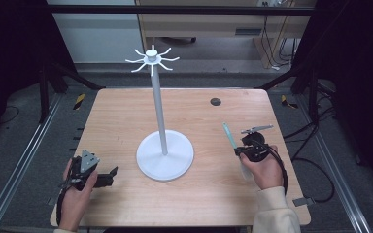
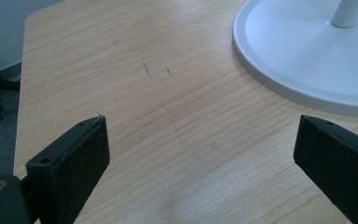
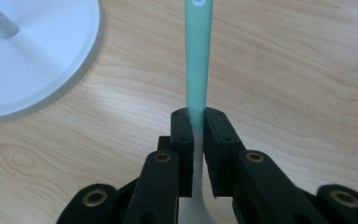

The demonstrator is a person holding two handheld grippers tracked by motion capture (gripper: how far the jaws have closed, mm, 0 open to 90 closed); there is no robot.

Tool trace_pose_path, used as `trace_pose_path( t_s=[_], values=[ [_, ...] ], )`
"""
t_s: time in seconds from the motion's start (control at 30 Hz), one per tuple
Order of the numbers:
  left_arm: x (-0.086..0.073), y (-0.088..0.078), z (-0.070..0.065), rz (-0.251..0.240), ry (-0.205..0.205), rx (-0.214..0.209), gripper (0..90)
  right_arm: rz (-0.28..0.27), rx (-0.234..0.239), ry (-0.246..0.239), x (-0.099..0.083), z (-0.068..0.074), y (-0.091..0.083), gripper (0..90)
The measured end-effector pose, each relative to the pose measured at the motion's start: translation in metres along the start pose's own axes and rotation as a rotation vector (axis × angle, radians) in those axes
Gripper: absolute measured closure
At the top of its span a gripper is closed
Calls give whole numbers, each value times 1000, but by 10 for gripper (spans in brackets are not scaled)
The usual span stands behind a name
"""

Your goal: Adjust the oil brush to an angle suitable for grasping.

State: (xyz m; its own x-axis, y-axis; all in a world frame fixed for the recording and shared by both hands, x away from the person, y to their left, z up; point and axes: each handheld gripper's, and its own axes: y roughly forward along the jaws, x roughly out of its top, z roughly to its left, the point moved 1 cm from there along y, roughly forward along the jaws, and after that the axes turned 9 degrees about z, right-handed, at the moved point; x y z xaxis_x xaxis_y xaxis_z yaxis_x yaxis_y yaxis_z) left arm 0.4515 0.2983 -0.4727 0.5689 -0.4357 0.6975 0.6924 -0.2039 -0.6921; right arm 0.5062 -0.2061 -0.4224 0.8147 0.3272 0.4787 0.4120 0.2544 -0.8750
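The right gripper point(image 3: 196, 140) had its jaws clamped on a slim utensil point(image 3: 198, 60) with a pale green handle and a whitish lower end that widened below the jaws; what kind of utensil it was could not be told, since that end was hidden behind the gripper. In the right gripper view the green handle ran straight up from between the jaws, with a small white mark near its far tip, and the wooden counter point(image 3: 298, 70) lay behind it. In the high view the right gripper point(image 1: 239, 151) sat in the person's right hand point(image 1: 262, 170) at the right part of the counter point(image 1: 121, 111), and the utensil point(image 1: 229, 135) pointed away from the person, tilted a little toward the left. A white stand point(image 1: 164, 156) with a round base, a tall thin pole and a ring of curved hooks at the top stood at the middle of the counter, well apart from the utensil. The left gripper point(image 1: 109, 174) rested low at the near left of the counter in the left hand point(image 1: 75, 194), aimed toward the base of the stand. In the left gripper view the jaws stood wide apart with nothing between them, bare wood beneath, and the rim of the stand point(image 2: 279, 79) near the upper right. A small dark round spot point(image 1: 215, 101) showed on the far part of the counter.
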Motion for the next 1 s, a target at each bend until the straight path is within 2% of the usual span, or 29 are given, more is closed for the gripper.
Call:
trace_pose_path(
  t_s=[0.1, 0.37, 0.6, 0.87, 1.0],
  values=[
    [-1, 0, 1, 3, 6, 5, 30, -32, -4, -25, 4, 2, -3, 826],
    [-9, -7, 8, 7, -22, 29, 30, -118, 1, -81, 16, 13, -3, 826],
    [-12, -10, 9, 7, -27, 38, 30, -174, 55, -73, 20, 17, -10, 826],
    [-11, -8, 8, 15, -17, 44, 30, -242, 50, -76, 24, 18, -30, 826],
    [-11, -8, 7, 19, -12, 46, 29, -267, 67, -70, 30, 15, -38, 827]
  ],
)
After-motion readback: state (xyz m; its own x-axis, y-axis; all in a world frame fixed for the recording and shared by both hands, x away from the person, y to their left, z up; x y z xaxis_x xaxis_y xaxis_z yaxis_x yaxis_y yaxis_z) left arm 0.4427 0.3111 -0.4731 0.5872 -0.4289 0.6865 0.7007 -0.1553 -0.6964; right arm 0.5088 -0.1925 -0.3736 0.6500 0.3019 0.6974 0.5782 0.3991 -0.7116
